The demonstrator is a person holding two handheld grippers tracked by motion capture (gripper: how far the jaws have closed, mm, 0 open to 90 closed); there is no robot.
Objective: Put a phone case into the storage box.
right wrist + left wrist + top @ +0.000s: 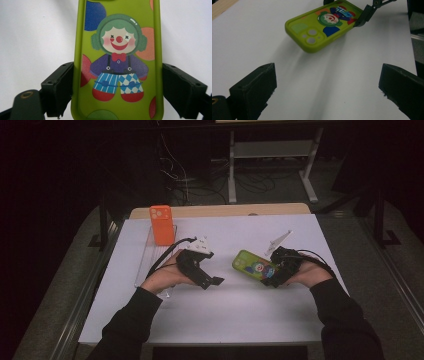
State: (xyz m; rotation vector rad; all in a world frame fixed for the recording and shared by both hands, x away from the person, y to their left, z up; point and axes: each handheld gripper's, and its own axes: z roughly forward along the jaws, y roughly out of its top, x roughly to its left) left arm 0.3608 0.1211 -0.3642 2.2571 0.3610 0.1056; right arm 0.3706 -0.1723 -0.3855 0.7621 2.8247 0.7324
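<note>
My right gripper [117, 82] clamps the green phone case [117, 60] across its long edges, at 3 o'clock on the tabletop [210, 315] — light, flexible, probably grippy. My left gripper [327, 87] gapes empty.

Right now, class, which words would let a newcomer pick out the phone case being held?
Start at the white table, then go to its right half. There the right tool grips a lime-green phone case by its long edges. Unlike the plain orange phone case standing at the back left, it bears a cartoon clown.
</note>
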